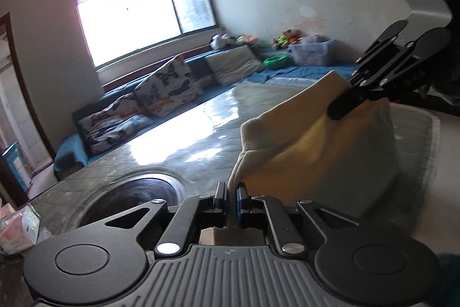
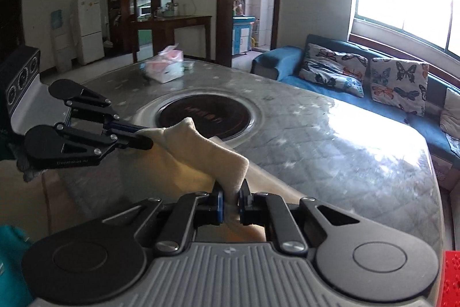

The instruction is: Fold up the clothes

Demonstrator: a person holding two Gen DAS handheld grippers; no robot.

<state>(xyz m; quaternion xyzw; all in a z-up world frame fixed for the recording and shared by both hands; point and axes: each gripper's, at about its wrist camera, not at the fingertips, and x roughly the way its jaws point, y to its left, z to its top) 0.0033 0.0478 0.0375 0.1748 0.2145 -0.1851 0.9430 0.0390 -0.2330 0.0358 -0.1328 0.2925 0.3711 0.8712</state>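
Cream garment (image 1: 316, 151) lifted above counter (image 2: 330, 140), pinched by closed left claw (image 1: 232, 202) and closed right claw (image 2: 231, 202) at separate edge spots. Shallow grips: could slip free, spoiling fold alignment.

Tissue box (image 2: 165, 68) far side, tabletop (image 2: 330, 140) open

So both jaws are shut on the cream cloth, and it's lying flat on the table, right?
Not flat. Both wrist views show the cream cloth lifted above the table, hanging between the left gripper and right gripper. Both jaws are shut on it.
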